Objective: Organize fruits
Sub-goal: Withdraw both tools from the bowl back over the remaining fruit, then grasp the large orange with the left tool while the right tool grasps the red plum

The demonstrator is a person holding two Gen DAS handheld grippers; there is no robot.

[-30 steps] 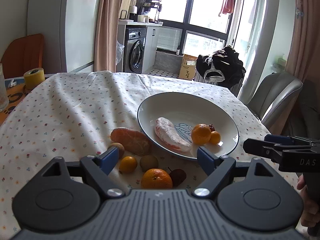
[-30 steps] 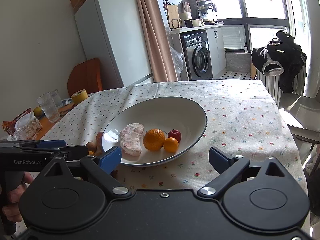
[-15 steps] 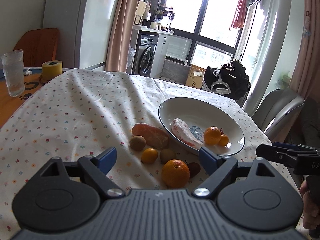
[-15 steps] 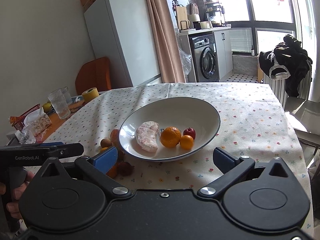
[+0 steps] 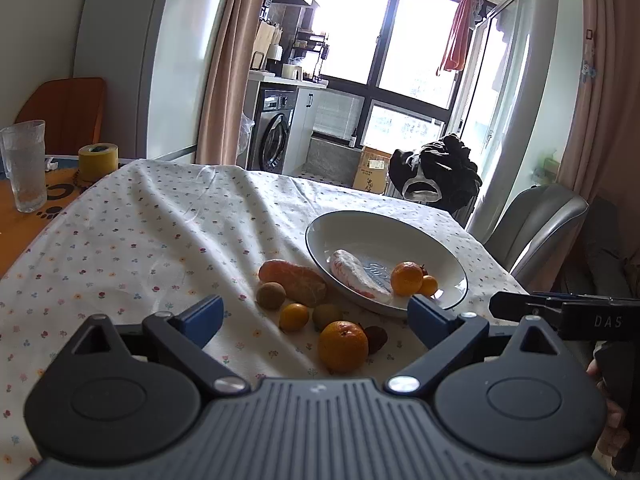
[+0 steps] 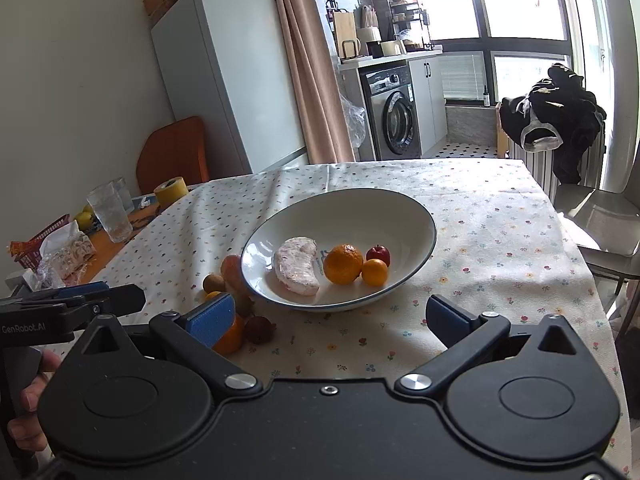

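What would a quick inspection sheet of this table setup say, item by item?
Surface: table under a flowered tablecloth, a little wrinkled.
Job's things: white bowl holding a pale wrapped piece, an orange, a smaller orange fruit and a small red fruit. Six more fruits lie loose on the cloth beside the bowl, among them a big orange.
Clutter: drinking glass, yellow tape roll, snack wrappers.
Grippers: left gripper and right gripper both open, empty.
Cables: nothing seen.
Surroundings: fridge, washing machine, grey chair, windows.
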